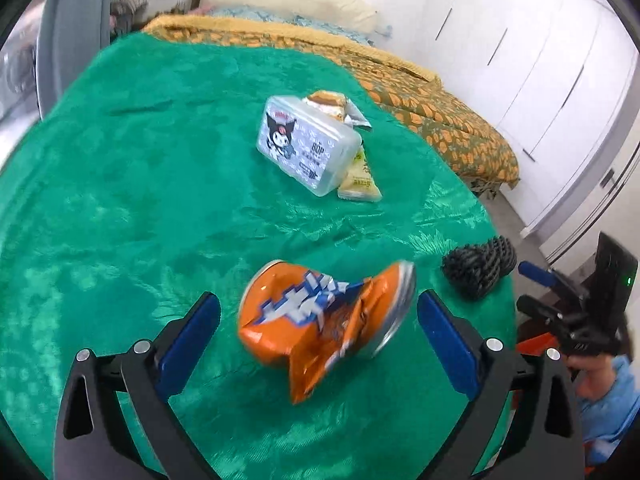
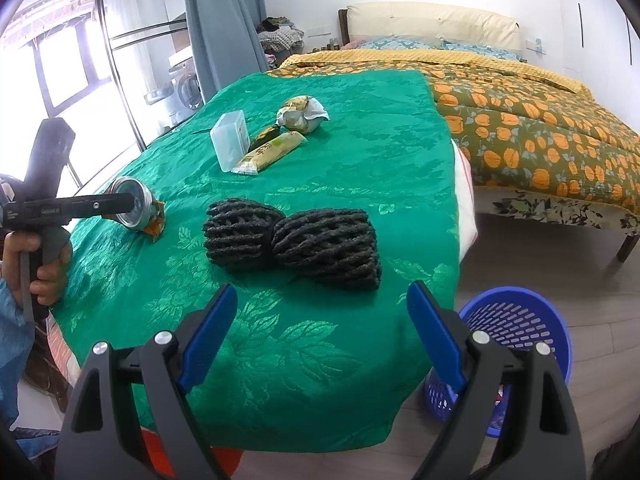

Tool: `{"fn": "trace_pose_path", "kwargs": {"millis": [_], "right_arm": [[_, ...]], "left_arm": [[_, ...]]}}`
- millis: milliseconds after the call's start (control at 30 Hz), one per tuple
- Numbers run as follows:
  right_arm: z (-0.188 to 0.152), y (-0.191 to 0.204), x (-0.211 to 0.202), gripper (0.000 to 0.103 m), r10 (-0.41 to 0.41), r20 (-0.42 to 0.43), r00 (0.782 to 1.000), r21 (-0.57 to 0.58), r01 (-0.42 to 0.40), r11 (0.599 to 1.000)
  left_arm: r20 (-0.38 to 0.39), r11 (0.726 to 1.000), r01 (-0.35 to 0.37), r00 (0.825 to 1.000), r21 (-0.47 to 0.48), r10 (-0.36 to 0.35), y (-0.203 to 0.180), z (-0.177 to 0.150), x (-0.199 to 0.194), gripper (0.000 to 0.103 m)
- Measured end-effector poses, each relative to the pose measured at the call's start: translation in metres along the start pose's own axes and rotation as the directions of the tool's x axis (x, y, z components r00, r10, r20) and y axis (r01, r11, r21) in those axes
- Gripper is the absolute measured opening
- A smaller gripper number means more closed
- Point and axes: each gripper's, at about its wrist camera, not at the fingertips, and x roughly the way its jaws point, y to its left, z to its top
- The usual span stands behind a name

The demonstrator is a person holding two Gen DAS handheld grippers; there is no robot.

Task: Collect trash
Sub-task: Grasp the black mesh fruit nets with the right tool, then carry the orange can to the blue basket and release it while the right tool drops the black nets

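The left gripper [image 1: 319,330] is held with its jaws spread wide, and the crushed orange can [image 1: 320,320] lies between them on the green cloth [image 1: 120,184]; neither blue pad is seen pressing on it, so it is judged to be straddled rather than gripped. The can is badly dented, its orange skin crumpled around a blue-and-white logo, with a silver end turned toward the right pad. In the right wrist view that same can [image 2: 134,204] is seen far to the left of the right jaws, partly hidden by the left gripper's finger.

Ahead of the left jaws, well apart, a clear plastic box [image 1: 306,146] printed with a cartoon figure rests among snack wrappers [image 1: 358,178].

The right gripper [image 2: 322,330] is likewise held spread and empty, hovering over the cloth's near edge. A black foam fruit net [image 2: 292,242] lies just beyond its fingertips, roughly centred between them. A blue perforated basket [image 2: 516,328] stands on the floor beside and below the right jaw, probably placed there so that trash can be dropped in.
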Motion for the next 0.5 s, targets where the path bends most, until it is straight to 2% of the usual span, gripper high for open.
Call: {"fn": "trace_pose_path", "kwargs": {"millis": [67,100,133,200,333,433,500], "right_arm": [[0.002,-0.001,-0.001,0.085,-0.006,0.005,1.0,-0.004,0.006,1.0],[0.003,-0.002,-0.003,0.085,-0.009,0.007,1.0,-0.01,0.009,1.0],[0.006,-0.003,-0.003,0.085,-0.012,0.008,1.0,-0.018,0.012,1.0],[0.013,-0.003,-0.005,0.085,-0.007,0.0,1.0,-0.048,0.007,0.999],[0.03,0.004,-0.004,0.085,0.037,-0.054,0.998,-0.164,-0.045,0.985],[0.041,0.023,0.007,0.084,0.063,-0.145,0.987,-0.358,-0.112,0.927],[0.044,0.039,0.017,0.084,0.043,-0.182,0.982,-0.5,-0.13,0.857]], "left_arm": [[0.001,1.0,0.021,1.0,-0.004,-0.021,-0.001,0.0,0.005,0.083],[-0.004,0.999,0.036,0.999,-0.005,-0.036,-0.001,-0.001,0.008,0.065],[-0.006,0.998,0.058,0.998,-0.008,-0.058,-0.002,-0.001,0.011,0.054],[0.017,0.999,0.052,0.998,-0.001,-0.052,-0.005,-0.002,0.009,0.051],[0.054,0.999,-0.015,0.998,0.033,0.013,-0.014,-0.005,0.002,0.048],[0.079,0.997,-0.062,0.995,0.048,0.058,-0.019,-0.007,-0.008,0.048],[0.098,0.995,-0.09,0.992,0.042,0.085,-0.023,-0.006,-0.016,0.048]]}}
